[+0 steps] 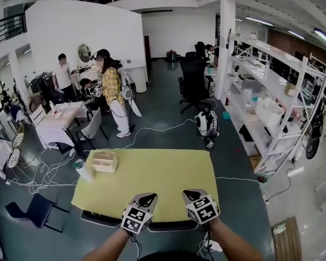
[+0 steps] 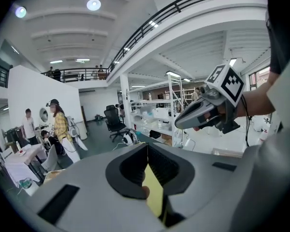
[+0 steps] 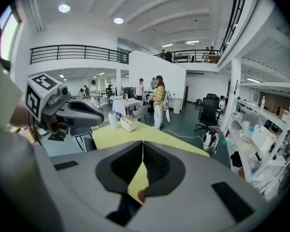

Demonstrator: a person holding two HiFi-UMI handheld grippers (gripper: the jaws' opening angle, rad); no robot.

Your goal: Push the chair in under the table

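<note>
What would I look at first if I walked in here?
The big yellow table in the middle, with a small box near its far left corner. Over its near edge hang the left gripper and the right gripper, both shut and empty. Beyond it stands a person in a yellow checked shirt.

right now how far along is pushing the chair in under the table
Done, it seems: the dark chair back sits tight against the near edge of the yellow-green rectangular table. In hand: nothing; the left hand-held gripper and right hand-held gripper are shut and empty, above the table edge. Left: likely nothing; how deep the seat sits is hidden.
</note>
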